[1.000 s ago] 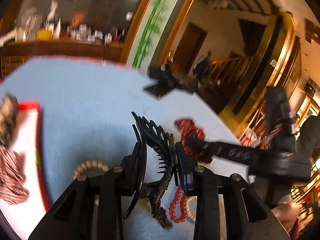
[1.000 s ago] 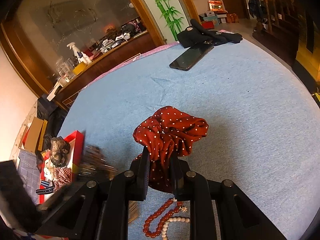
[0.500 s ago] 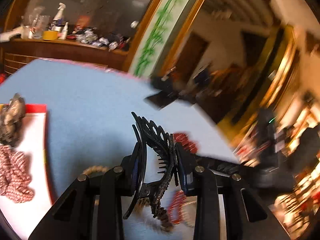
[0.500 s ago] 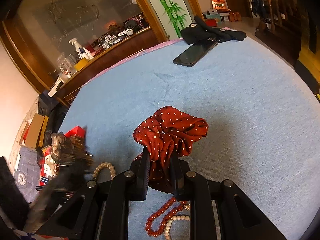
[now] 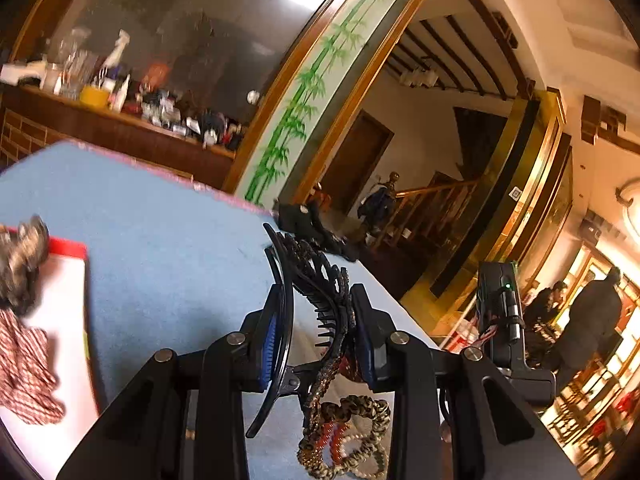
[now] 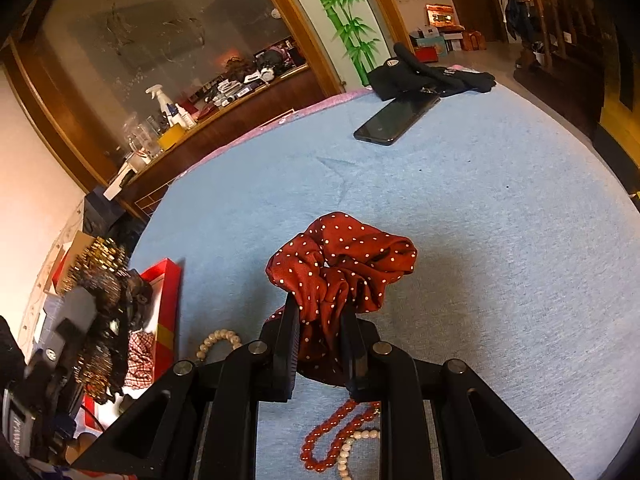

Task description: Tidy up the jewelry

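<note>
Gripping a black hair claw clip (image 5: 316, 312), the left gripper (image 5: 316, 344) has both pads pressed on it, jaws partway closed, clip held off the blue tablecloth (image 5: 172, 248). Clip teeth point toward 12 o'clock in the left wrist view, and a braided leopard-print band (image 5: 352, 432) hangs under it at 6 o'clock. Right gripper (image 6: 320, 344) is clamped narrow on a dark red polka-dot scrunchie (image 6: 344, 264), which bunches up above the fingertips toward 12 o'clock. Below the right gripper at 6 o'clock, a red bead string (image 6: 332, 436) and a white pearl string (image 6: 352, 452) lie touching each other on the cloth. Beige bead bracelet (image 6: 218, 340) sits on the cloth at 9 o'clock of the right gripper, near a red-rimmed box (image 6: 168, 300). Box holds a red-and-white striped scrunchie (image 5: 24, 368) and a grey-brown one (image 5: 22, 264). Phone (image 6: 396, 118) and a black garment (image 6: 428, 74) are well apart at 1 o'clock, far edge of the table.
</note>
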### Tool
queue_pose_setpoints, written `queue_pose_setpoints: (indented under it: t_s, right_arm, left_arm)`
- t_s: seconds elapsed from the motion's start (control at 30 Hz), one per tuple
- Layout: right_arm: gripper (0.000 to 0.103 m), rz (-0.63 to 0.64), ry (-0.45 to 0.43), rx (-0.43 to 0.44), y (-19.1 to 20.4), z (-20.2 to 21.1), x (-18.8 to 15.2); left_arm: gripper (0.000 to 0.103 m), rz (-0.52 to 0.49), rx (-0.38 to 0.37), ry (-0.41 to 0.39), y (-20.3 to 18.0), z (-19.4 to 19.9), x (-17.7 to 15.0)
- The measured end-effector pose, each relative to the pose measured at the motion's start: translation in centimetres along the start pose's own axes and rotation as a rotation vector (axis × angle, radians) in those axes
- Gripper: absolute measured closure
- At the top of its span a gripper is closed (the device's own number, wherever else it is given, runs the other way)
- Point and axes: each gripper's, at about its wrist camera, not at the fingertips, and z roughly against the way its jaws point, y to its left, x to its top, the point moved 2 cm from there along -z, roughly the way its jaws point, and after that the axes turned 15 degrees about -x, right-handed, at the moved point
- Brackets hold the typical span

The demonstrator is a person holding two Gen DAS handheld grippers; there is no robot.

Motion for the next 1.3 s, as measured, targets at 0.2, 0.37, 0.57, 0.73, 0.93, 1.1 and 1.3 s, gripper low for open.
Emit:
queue_pose_setpoints:
  t_s: [0.2, 0.37, 0.57, 0.73, 0.93, 1.1, 1.3]
  right_arm:
    - [0.084, 0.011, -0.014, 0.009, 0.4, 0.4, -0.1]
    - [0.084, 0.026, -0.017, 0.01, 0.8, 0.4, -0.3]
    - [0.084, 0.029, -0.02, 0.011, 0.9, 0.5, -0.3]
    - [0.084, 0.047, -0.02, 0.033, 1.4, 0.5, -0.4]
    - [0.084, 0.077, -0.02, 0.091, 2.4, 0.8, -0.8]
    - [0.084, 0.086, -0.018, 0.092, 2.6, 0.7, -1.0]
    - [0.084, 0.088, -0.021, 0.087, 2.6, 0.8, -1.0]
  left_arm:
    - [0.072, -0.022, 0.015, -0.022, -0.8, 0.7, 0.1]
    - [0.072, -0.148, 0.12, -0.032, -1.7, 0.5, -0.5]
    - [0.072, -0.148, 0.078, -0.049, -2.5, 1.2, -0.4]
    - [0.072, -0.031, 0.058, 0.027, -0.7, 0.2, -0.5]
    - [0.072, 0.018, 0.049, 0.037, 0.5, -0.7, -0.3]
    - [0.072, 0.035, 0.056, 0.038, 0.8, -0.8, 0.0]
    - [0.072, 0.041, 0.059, 0.045, 0.5, -1.0, 0.0]
